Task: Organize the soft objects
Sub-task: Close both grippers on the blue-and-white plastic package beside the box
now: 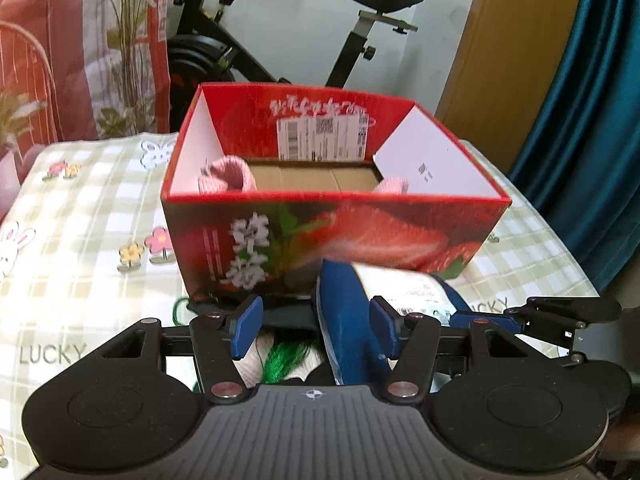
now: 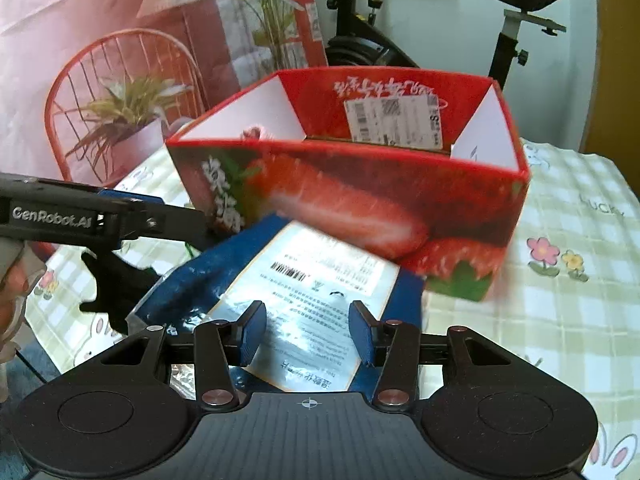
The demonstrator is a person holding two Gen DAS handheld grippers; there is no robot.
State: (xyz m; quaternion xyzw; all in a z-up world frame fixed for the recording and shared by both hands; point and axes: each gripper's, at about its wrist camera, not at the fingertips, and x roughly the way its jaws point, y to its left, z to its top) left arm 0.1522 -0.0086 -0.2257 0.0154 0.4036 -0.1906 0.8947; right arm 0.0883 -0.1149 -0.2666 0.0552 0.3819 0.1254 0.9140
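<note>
An open red strawberry-print box stands on the checked tablecloth, with pink knitted pieces lying inside at both ends. In front of the box is a puffy blue bag with a white label. My right gripper is shut on the bag, pads pressed into the label side. In the left wrist view the blue bag shows edge-on between the fingers of my left gripper, close to the right pad; the left pad stands apart from it. A white knitted item with green threads lies beneath.
An exercise bike stands behind the table. A red wire chair holding a potted plant is at the back left, a teal curtain at the right. A person's hand shows at the left edge.
</note>
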